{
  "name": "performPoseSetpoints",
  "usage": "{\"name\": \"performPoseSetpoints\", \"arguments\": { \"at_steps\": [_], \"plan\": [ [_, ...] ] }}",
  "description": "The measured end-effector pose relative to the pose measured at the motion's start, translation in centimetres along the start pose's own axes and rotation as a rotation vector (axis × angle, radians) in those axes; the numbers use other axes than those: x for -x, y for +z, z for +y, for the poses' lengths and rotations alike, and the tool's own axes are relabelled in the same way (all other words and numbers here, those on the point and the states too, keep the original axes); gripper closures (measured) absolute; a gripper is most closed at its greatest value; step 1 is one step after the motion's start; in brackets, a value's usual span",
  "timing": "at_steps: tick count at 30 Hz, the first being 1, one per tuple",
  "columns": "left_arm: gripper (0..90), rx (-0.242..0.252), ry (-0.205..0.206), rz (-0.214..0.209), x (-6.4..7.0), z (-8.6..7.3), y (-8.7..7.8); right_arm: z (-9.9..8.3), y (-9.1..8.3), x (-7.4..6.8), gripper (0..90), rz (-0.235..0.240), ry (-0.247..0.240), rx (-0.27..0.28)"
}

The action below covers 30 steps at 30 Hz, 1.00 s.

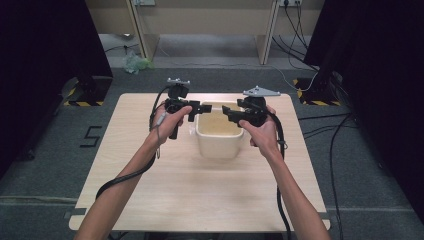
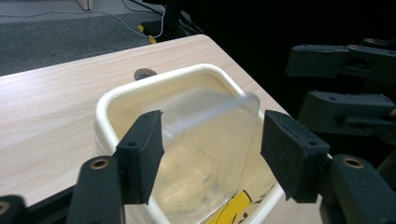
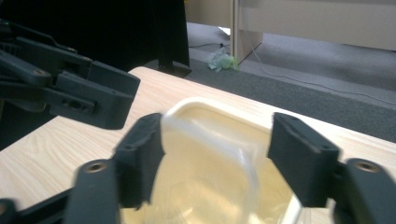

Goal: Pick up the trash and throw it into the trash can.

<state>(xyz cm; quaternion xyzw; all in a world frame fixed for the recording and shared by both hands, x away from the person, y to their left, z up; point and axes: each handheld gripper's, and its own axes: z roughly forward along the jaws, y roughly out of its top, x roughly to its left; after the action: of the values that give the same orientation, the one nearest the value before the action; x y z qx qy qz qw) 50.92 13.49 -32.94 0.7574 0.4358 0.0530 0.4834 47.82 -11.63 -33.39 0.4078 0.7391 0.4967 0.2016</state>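
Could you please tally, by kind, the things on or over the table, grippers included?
Cream tubs: 1, the tub in the middle of the table.
Clear containers: 1, the clear container lying tilted inside the tub.
Grippers: 2, the left gripper and the right gripper, both open above the tub.
Total: 4.

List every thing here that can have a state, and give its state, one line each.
Cream tub: upright on the table, no lid on, a clear container inside.
Clear container: tilted inside the tub, looks empty.
Left gripper: jaws open, astride the clear container, above the tub.
Right gripper: jaws open, above the tub's opening.
Table: bare light wood around the tub.
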Motion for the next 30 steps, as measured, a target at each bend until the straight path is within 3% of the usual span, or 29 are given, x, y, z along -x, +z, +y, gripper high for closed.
{"name": "performPoseSetpoints", "arguments": {
  "at_steps": [4,8,21,30],
  "plan": [
    [30.0,0.002,0.010,0.009,0.2,-0.5,-0.4,-0.3,-1.0,0.1,30.3,0.015,0.016,0.015],
    [26.7,0.011,0.017,0.002,0.4,-1.3,-1.3,-1.1,-1.6,0.2,29.0,0.004,0.019,-0.004],
    [25.4,0.004,0.023,-0.025,0.5,-3.1,-2.4,-3.3,-3.0,0.5,27.2,0.016,0.025,-0.023],
    [23.3,0.009,0.038,-0.054,1.0,-5.3,-3.4,-6.2,-4.6,0.4,24.4,0.029,0.037,-0.038]
  ]
}}
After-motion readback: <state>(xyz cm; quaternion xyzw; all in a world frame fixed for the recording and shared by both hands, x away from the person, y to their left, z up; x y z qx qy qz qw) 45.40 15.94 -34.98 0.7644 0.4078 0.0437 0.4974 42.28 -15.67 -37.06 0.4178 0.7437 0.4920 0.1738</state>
